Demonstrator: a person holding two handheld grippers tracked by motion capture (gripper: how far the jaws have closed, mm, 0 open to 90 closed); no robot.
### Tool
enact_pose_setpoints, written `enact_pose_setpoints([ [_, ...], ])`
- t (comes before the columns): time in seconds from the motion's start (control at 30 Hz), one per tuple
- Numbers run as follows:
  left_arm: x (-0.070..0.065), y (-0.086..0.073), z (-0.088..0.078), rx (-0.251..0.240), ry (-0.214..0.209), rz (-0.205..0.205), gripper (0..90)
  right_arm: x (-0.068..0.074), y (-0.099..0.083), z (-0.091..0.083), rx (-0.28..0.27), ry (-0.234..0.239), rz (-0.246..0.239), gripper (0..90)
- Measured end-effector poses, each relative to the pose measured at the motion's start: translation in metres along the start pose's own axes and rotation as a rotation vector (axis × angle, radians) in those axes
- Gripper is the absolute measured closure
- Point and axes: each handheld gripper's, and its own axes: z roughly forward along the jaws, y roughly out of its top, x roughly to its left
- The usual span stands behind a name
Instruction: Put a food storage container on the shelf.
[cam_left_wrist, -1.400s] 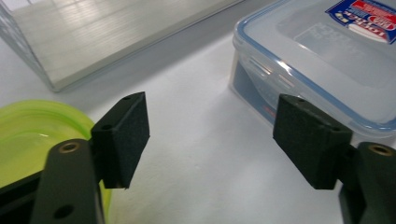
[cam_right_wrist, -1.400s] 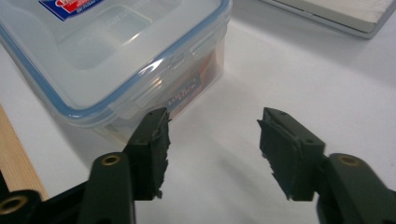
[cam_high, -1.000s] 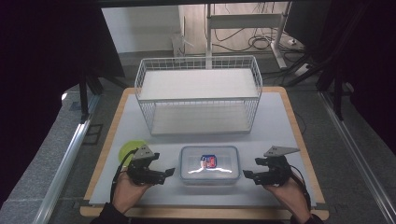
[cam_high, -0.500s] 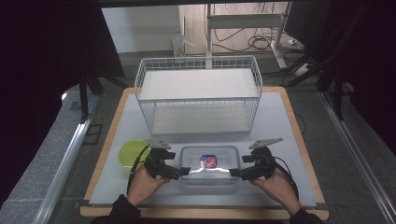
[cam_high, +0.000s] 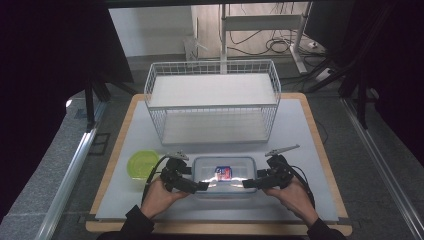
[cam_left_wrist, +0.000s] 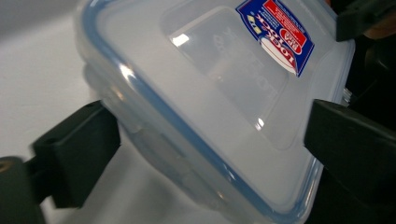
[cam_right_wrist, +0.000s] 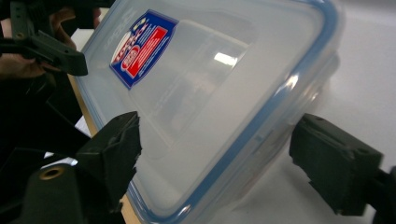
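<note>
Grey tabletop with a wooden border fills the middle of the high view, carrying a white wire basket at upper centre and a yellow-green bowl at lower left. At lower centre we see a clear plastic container with a blue-rimmed lid and a red-and-blue label. Our left gripper meets its left end and our right gripper its right end. In both gripper views the black jaws straddle a corner of the container with gaps visible, so we read both as released; the left jaws have just been closing slightly, the right jaws closing more.
</note>
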Motion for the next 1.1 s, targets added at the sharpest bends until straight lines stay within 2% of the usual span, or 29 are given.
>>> enact_pose_setpoints([
  [0.07,-0.002,-0.004,-0.004,-0.007,-0.004,0.013,10.0,0.003,-0.003,-0.004,-0.026,-0.013,0.005,23.1],
  [0.13,-0.009,-0.007,-0.009,-0.024,0.019,0.042,12.6,0.006,-0.006,-0.008,-0.050,-0.018,0.005,28.9],
  [0.23,-0.012,-0.010,-0.015,-0.051,0.029,0.041,24.4,0.009,-0.009,-0.013,-0.066,-0.023,-0.003,34.1],
  [0.27,-0.012,-0.016,-0.021,-0.095,0.015,0.017,30.3,0.013,-0.013,-0.018,-0.079,-0.030,-0.010,39.3],
  [0.3,-0.012,-0.019,-0.023,-0.115,0.005,-0.003,33.6,0.015,-0.014,-0.020,-0.084,-0.029,-0.010,40.8],
  [0.43,-0.014,-0.025,-0.028,-0.146,-0.008,-0.037,42.4,0.015,-0.019,-0.025,-0.095,-0.015,-0.021,46.2],
  [0.6,-0.018,-0.028,-0.029,-0.154,0.005,-0.040,44.4,0.012,-0.023,-0.027,-0.115,0.023,0.014,49.6],
  [0.7,-0.022,-0.031,-0.031,-0.165,0.010,-0.040,46.0,0.013,-0.024,-0.027,-0.122,0.026,0.026,50.7],
  [0.77,-0.025,-0.032,-0.032,-0.170,0.025,-0.028,46.8,0.016,-0.025,-0.028,-0.126,0.018,0.027,51.0],
  [0.87,-0.029,-0.032,-0.032,-0.176,0.041,-0.033,47.0,0.021,-0.028,-0.029,-0.138,-0.002,0.037,51.7],
  [0.93,-0.029,-0.031,-0.032,-0.180,0.043,-0.038,46.9,0.021,-0.029,-0.029,-0.145,-0.003,0.043,51.9],
  [0.97,-0.029,-0.030,-0.032,-0.181,0.046,-0.041,47.0,0.022,-0.030,-0.029,-0.156,-0.006,0.065,52.4],
  [1.1,-0.028,-0.028,-0.033,-0.186,0.061,-0.041,48.0,0.021,-0.029,-0.030,-0.177,-0.002,0.065,53.4],
])
